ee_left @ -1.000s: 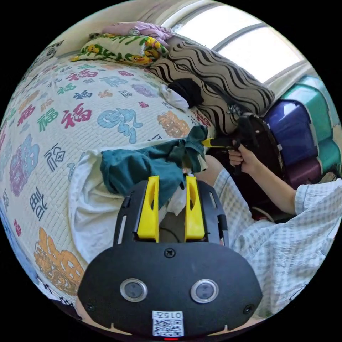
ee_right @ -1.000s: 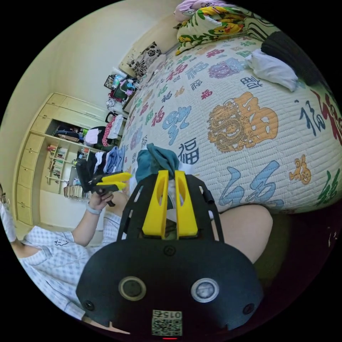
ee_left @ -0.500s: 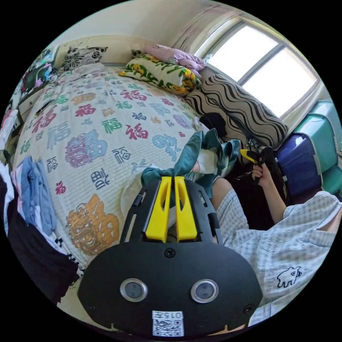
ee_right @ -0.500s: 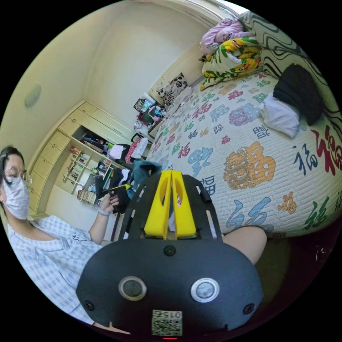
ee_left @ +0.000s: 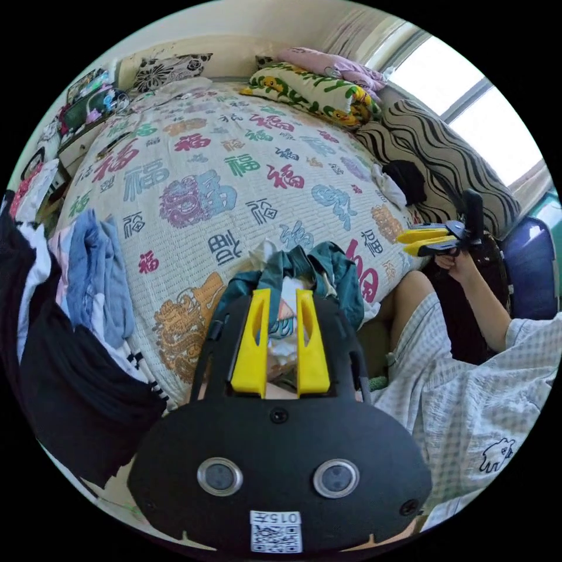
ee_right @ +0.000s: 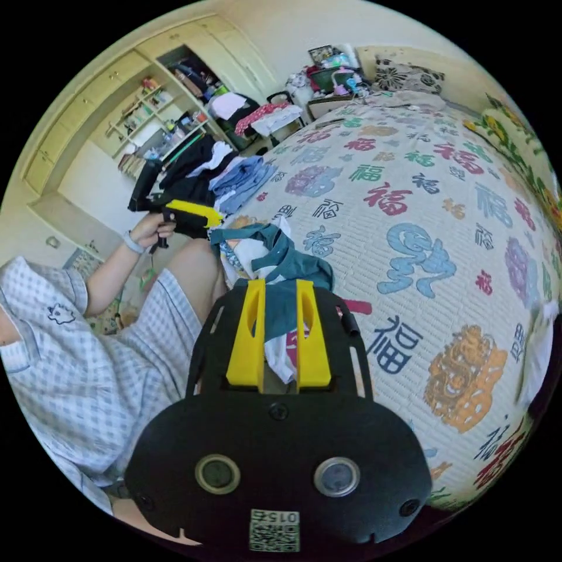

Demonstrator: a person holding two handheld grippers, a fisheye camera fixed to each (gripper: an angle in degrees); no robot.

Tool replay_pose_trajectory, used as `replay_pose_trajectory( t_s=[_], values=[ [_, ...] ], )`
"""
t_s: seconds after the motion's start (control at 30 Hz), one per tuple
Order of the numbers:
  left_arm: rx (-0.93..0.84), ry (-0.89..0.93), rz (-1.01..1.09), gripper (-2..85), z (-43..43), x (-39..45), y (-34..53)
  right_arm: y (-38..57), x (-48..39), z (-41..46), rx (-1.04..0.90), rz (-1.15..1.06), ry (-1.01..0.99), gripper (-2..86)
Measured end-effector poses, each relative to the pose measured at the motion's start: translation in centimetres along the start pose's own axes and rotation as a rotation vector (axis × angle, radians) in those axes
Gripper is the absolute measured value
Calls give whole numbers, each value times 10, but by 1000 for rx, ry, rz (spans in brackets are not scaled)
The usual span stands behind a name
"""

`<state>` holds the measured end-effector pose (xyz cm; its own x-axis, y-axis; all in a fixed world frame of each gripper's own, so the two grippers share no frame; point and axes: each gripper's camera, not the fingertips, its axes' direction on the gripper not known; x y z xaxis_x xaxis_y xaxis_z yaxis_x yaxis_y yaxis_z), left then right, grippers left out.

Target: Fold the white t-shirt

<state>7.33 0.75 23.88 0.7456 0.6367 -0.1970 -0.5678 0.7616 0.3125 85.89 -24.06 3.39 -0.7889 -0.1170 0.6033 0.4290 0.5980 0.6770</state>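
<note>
Both claws gaping, gripping nothing: left claw (ee_left: 280, 342), right claw (ee_right: 278, 336). White t-shirt (ee_right: 253, 256) bunched with a teal garment (ee_right: 287, 269) at the near edge of the bed (ee_right: 421, 175), close by, probably for an easy first pinch before spreading flat.

White t-shirt (ee_left: 285, 345) – crumpled under teal cloth (ee_left: 328, 275).
</note>
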Motion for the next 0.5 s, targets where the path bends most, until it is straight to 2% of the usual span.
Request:
replay_pose_trajectory(
  t_s=[0.13,0.3,0.4,0.43,0.5],
  values=[
    [-92,-1,190,91,21,23,-44,-49,-9,62,-191,-112,25,114],
    [-182,22,322,84,43,43,-70,-80,-10,126,-364,-105,30,111],
    [-283,3,379,87,55,54,-72,-82,-17,159,-484,-96,-13,83],
    [-333,9,393,82,60,56,-70,-80,-24,165,-480,-100,2,38],
    [-377,6,414,54,62,61,-64,-76,-36,166,-483,-107,16,9]
  ],
)
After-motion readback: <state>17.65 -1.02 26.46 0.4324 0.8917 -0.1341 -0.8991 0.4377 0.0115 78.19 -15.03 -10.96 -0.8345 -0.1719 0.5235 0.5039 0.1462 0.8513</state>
